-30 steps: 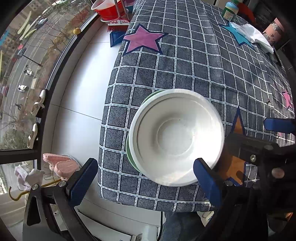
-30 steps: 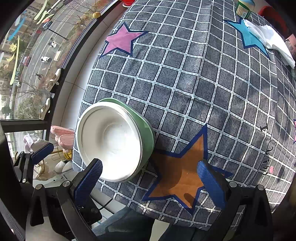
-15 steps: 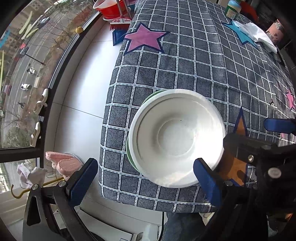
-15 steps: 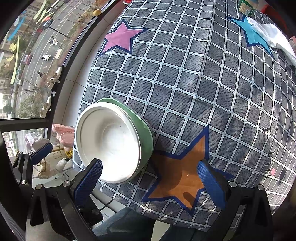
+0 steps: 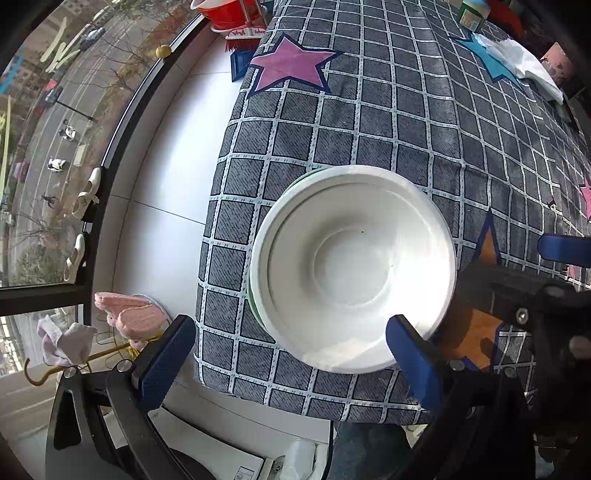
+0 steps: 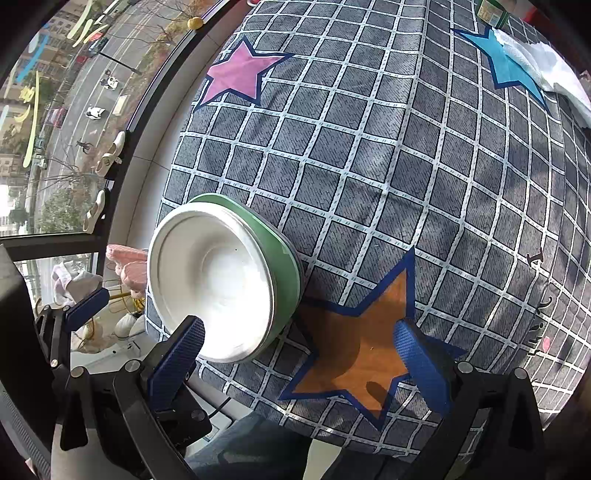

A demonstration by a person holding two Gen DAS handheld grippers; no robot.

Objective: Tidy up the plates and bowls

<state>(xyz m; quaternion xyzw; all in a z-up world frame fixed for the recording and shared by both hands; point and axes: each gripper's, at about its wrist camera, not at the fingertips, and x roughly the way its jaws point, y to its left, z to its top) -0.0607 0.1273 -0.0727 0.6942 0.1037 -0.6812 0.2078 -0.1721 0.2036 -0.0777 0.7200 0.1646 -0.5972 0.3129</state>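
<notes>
Near the surface's front corner: white bowl sitting nested in green bowl.
Left gripper: hovering apart, empty.
Right gripper: hovering apart, empty.
Tip: checking rims are sitting level, keeping clear of the edge.

you see a grey checked tablecloth bearing a pink star, a blue star and an orange star. a white cloth lies on the blue star. what may be a red basin sits beyond the far edge.
</notes>
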